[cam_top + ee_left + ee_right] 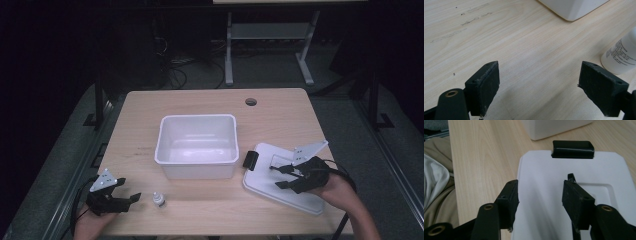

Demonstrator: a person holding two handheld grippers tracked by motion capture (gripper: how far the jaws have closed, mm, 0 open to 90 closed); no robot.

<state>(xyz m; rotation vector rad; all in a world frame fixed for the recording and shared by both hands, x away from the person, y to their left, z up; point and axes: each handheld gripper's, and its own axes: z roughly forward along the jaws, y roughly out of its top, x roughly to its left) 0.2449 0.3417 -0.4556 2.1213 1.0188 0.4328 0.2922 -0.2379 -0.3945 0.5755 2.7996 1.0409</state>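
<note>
The white lid (280, 182) lies flat on the desk (210, 100) to the right of the white bin (196, 145), its black latch (250, 160) pointing at the bin's near right corner and just short of it. The right hand-held gripper (282, 176) hovers over the lid with its jaws parted and nothing between the pads; in the right gripper view the lid's flat top (541, 185) shows in the gap. The left hand-held gripper (129, 192) rests at the desk's near left corner, jaws wide apart and empty, over bare wood. A small white bottle (158, 200) stands upright just beside it, in front of the bin. The bin sits mid-desk, open on top. The desk is pale wood with a round cable hole (251, 102) near its far edge. Beyond it the room is dark, with a grey floor, loose cables and the white legs of another table (229, 50).
</note>
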